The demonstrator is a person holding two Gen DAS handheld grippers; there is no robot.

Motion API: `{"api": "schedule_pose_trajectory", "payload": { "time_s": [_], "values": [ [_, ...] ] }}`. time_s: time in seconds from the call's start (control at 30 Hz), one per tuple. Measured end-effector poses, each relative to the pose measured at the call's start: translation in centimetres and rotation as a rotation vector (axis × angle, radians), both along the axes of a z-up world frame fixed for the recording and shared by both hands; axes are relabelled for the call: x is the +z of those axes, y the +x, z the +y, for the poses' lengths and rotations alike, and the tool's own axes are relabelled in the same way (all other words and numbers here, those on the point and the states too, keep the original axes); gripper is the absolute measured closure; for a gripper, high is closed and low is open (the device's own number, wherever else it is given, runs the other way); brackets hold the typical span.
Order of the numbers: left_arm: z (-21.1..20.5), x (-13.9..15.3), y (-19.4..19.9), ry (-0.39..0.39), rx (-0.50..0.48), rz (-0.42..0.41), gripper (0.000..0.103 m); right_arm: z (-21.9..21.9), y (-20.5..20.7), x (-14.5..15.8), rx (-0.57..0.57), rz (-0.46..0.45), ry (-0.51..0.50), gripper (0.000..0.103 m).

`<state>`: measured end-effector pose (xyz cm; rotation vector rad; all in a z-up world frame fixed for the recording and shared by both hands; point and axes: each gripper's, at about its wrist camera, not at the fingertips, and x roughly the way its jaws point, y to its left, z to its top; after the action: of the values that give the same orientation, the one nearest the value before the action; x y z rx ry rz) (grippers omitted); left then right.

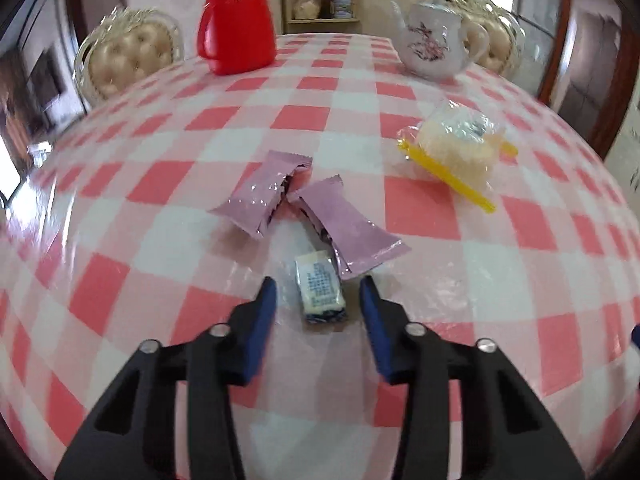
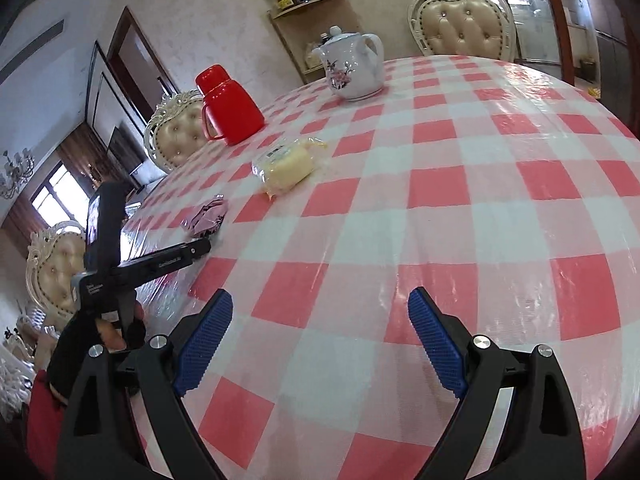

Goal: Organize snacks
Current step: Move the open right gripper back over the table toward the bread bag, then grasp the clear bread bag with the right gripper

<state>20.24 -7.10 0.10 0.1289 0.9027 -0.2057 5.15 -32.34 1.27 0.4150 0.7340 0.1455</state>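
Two purple snack packets (image 1: 256, 194) and (image 1: 352, 232) lie touching on the checked tablecloth (image 1: 420, 208), just beyond a small white wrapped candy (image 1: 320, 286). That candy sits between the spread fingers of the left gripper (image 1: 318, 300), ungrasped. A clear-wrapped yellow cake (image 1: 456, 144) lies to the right; a red jug (image 1: 236, 20) and white teapot (image 1: 434, 40) stand behind. The right gripper (image 2: 320, 336) hangs wide apart over bare cloth, holding nothing.

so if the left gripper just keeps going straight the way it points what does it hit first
Most likely the small white wrapped candy, which lies between the open fingers of the left gripper. Just beyond it is a pink snack packet. Height above the table is hard to judge.
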Motion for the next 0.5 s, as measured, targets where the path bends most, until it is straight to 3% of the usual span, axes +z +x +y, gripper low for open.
{"api": "schedule_pose_trajectory", "payload": {
  "time_s": [0.03, 0.07, 0.23, 0.5],
  "values": [
    [0.1, 0.0, 0.1, -0.005, -0.007, -0.001, 0.078, -0.1, -0.1, 0.0, -0.002, -0.001, 0.006, 0.016],
    [0.3, 0.0, 0.1, -0.008, -0.011, -0.003, 0.082, -0.1, -0.1, 0.0, -0.001, -0.001, 0.012, 0.016],
    [1.1, 0.1, -1.6, 0.01, -0.031, -0.009, 0.082, -0.7, -0.4, -0.2, -0.009, -0.007, 0.05, 0.016],
    [5.0, 1.6, -6.6, -0.097, 0.036, -0.046, 0.082, 0.8, 0.1, 0.3, -0.004, -0.032, -0.013, 0.016]
  ]
}}
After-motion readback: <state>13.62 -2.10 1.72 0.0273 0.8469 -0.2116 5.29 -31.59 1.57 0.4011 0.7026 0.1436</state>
